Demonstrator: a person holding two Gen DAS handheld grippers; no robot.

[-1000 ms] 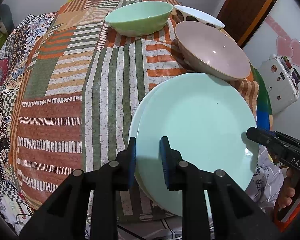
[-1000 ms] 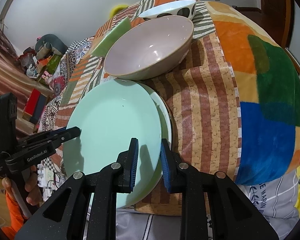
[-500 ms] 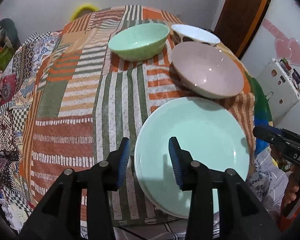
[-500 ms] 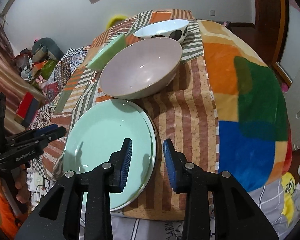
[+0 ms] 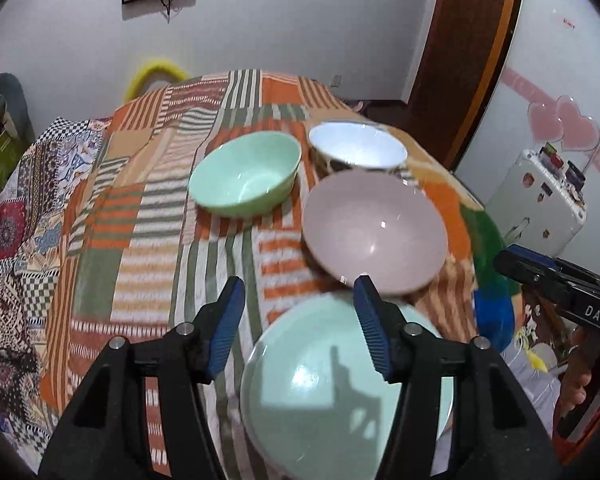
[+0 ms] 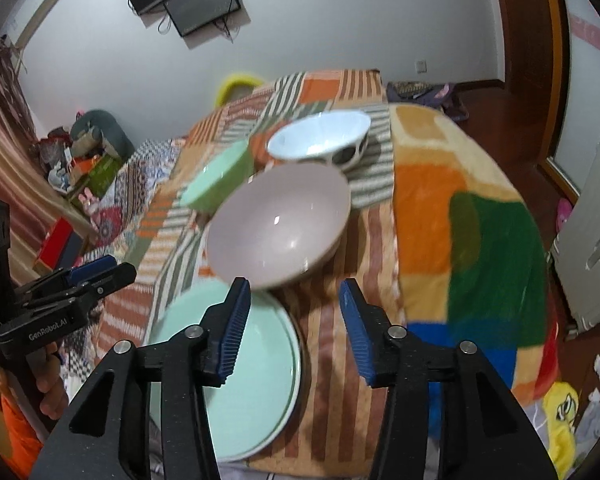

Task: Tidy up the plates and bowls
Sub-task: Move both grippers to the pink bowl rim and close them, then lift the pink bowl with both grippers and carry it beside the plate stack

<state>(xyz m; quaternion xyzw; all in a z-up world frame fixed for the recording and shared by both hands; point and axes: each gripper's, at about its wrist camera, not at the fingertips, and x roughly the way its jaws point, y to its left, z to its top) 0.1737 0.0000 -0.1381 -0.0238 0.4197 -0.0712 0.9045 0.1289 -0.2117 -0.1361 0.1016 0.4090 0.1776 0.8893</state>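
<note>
The fingers of both grippers have just been opening and stand apart with nothing between them: left gripper (image 5: 298,326), right gripper (image 6: 294,330). The plates (image 6: 256,376) lie stacked, mint on white, at the lower middle of both frames on the patchwork-covered worktop (image 6: 428,216), so that part looks done. Left, by my reading, are the bowls: the pink bowl (image 5: 374,230) at centre just beyond the plates, the mint bowl (image 5: 246,178) and white bowl (image 5: 358,148) above it, all unstacked. The pink bowl crowds the stack's far rim.
</note>
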